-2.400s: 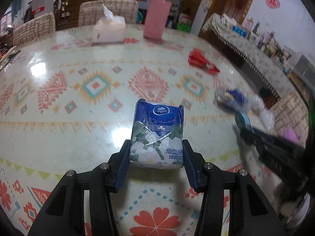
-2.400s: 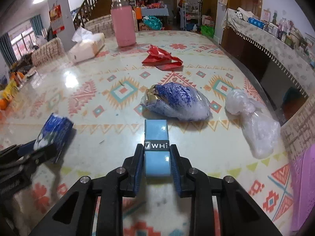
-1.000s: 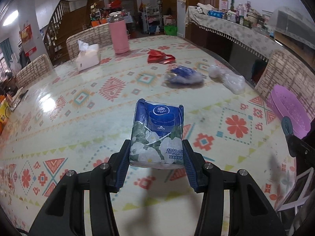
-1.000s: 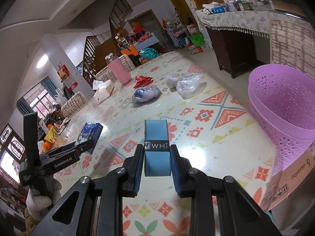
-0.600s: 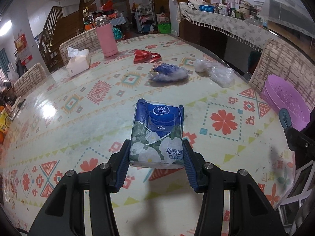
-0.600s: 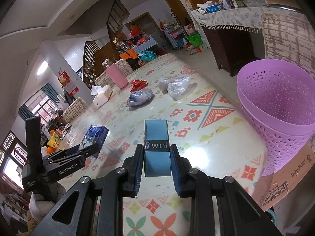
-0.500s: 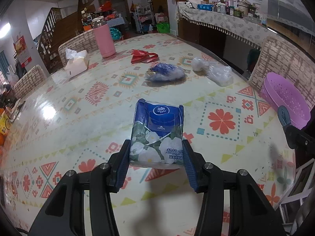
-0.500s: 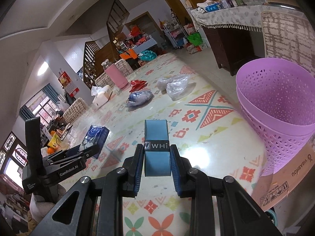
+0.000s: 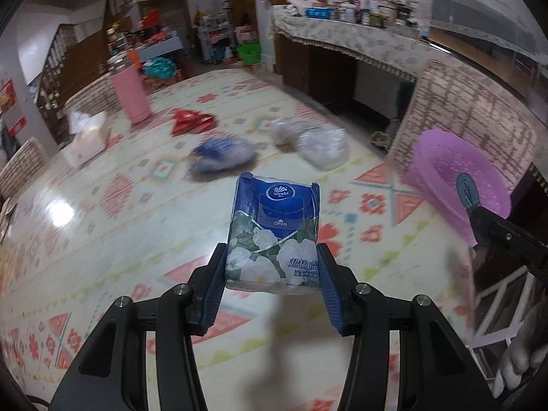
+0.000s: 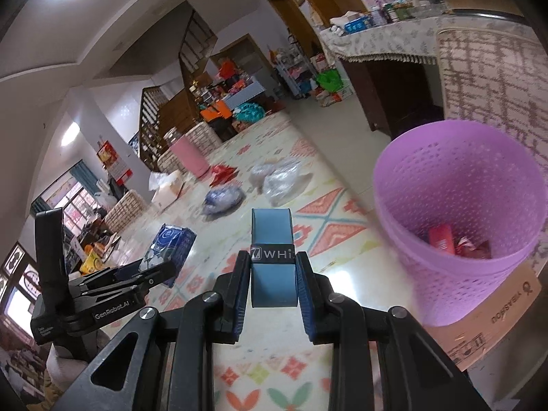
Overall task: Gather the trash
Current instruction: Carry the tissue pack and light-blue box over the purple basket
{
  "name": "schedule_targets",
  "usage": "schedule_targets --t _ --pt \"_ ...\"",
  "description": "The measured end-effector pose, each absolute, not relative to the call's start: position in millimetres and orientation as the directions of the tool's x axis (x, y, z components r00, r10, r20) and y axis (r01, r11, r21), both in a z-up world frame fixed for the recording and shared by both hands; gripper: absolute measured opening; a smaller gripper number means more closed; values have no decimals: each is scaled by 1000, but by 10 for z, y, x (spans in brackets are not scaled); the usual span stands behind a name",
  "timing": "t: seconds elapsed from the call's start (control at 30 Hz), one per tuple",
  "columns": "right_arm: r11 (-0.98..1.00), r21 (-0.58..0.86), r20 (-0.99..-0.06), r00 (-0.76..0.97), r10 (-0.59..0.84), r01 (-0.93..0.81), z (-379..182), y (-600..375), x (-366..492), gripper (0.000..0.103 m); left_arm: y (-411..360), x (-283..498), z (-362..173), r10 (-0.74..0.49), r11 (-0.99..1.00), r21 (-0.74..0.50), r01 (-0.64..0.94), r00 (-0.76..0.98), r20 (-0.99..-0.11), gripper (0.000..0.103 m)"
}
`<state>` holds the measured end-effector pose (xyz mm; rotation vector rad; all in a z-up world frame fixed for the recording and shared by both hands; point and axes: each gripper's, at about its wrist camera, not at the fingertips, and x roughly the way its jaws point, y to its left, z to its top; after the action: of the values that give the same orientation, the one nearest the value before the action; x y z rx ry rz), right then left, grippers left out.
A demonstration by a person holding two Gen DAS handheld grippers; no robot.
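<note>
Above patterned table (image 9: 102, 226), left tongs (image 9: 273, 275) clamp tissue pack (image 9: 274, 236).

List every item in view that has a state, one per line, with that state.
left gripper: shut on the blue floral tissue pack, held off the table.
right gripper: shut on the flat light-blue packet.
purple perforated plastic basket: upright beside the table, red wrappers at its bottom.
pink cylindrical bottle: upright on the table.
white tissue box: a tissue sticking out.
clear plastic bag: crumpled, lying on the table.
</note>
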<state>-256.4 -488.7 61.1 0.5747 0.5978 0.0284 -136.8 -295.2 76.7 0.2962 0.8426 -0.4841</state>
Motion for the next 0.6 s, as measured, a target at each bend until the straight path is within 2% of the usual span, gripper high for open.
schedule_targets --t 0.6 --pt "761 532 -536 843 -37 372 671 -6210 -3102 29 -4724 -1347 862 -481 642 -49 765 353 -802 49"
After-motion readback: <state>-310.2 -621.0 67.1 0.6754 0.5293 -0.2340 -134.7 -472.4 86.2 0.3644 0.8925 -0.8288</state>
